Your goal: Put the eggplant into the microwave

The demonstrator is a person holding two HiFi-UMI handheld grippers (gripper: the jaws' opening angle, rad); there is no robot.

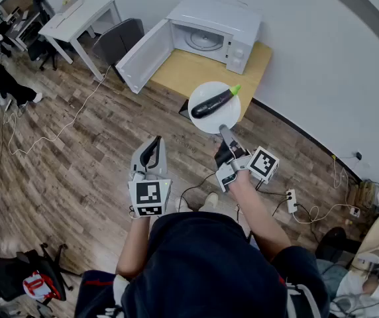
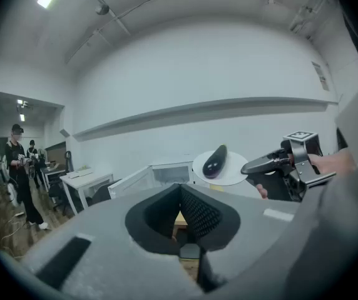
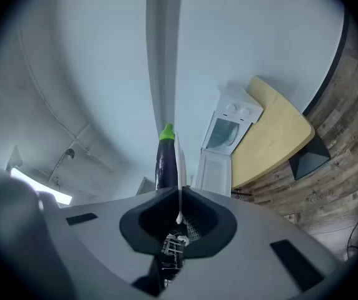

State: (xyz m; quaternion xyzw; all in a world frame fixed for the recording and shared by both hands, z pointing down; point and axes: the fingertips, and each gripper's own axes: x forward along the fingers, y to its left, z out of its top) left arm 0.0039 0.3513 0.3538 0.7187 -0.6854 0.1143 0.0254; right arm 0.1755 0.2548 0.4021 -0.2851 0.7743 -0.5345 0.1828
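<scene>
A dark purple eggplant [image 1: 213,102] with a green stem lies on a round white plate [image 1: 206,114]. My right gripper [image 1: 224,132] is shut on the plate's near rim and holds it level in the air before the wooden table [image 1: 183,71]. In the right gripper view the plate [image 3: 179,167] shows edge-on between the jaws, with the eggplant [image 3: 165,161] on its left side. The white microwave [image 1: 209,35] stands on the table with its door [image 1: 143,55] swung open to the left. My left gripper [image 1: 153,144] hangs lower left, shut and empty. The left gripper view shows the plate [image 2: 226,170] and eggplant [image 2: 214,161].
A white desk [image 1: 77,18] and a grey chair [image 1: 116,40] stand left of the table. Cables and a power strip [image 1: 291,201] lie on the wooden floor near my feet. A person [image 2: 19,167] stands far off at the left.
</scene>
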